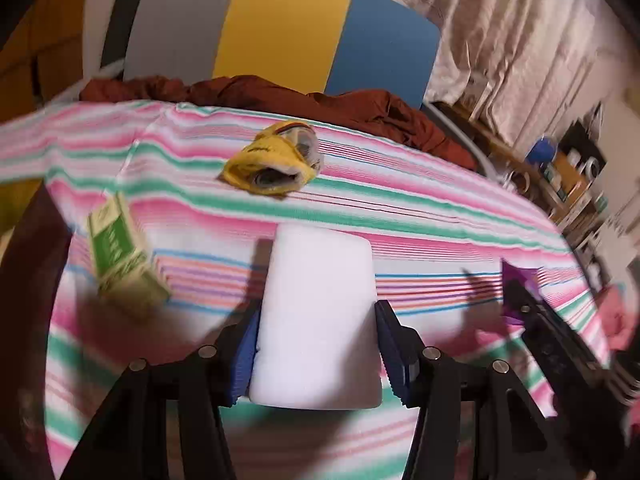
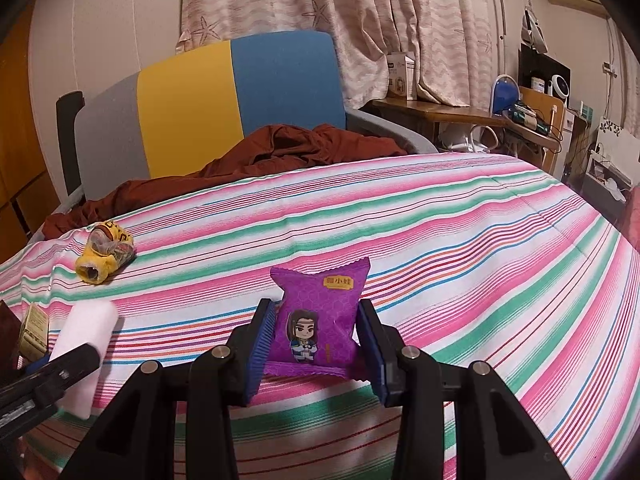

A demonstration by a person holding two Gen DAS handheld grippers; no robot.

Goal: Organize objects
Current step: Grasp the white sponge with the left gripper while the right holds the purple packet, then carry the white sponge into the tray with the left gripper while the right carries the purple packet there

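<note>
Left gripper (image 1: 316, 354) has the white foam block (image 1: 318, 320) between its blue pads. Left pad is on the block's side, right pad sits right at its edge; looks clamped, w/ the block sticking out toward 12 o'clock over the striped cloth (image 1: 420, 208). Frame is blurry, so contact on the right side isn't 100% sure.

Right gripper (image 2: 316, 344) is clenched on the purple snack packet (image 2: 318, 320), packet upright, both pads pressing its sides, bottom seam crumpled at 6.

Other stuff in the left wrist view: green box (image 1: 124, 256) at 9 o'clock of the block, tilted; yellow bundle (image 1: 276, 164) at 12, well apart; red-brown fabric (image 1: 280, 96) beyond it at the cloth's far edge, chair (image 1: 288, 24) behind. In the right wrist view the block shows at 9 o'clock of the packet, nearby.

Step in hand, prob.: carry both items to wherever they get grouped. Tips:
- Foam is soft, so don't squeeze harder, just keep grip even or it twists out.
- Packet is thin and slippery, so keep it vertical, no jerks.
- Keep the 2 grippers apart, they're close.
- Set down flat on cloth before letting go; don't bump the green box.
</note>
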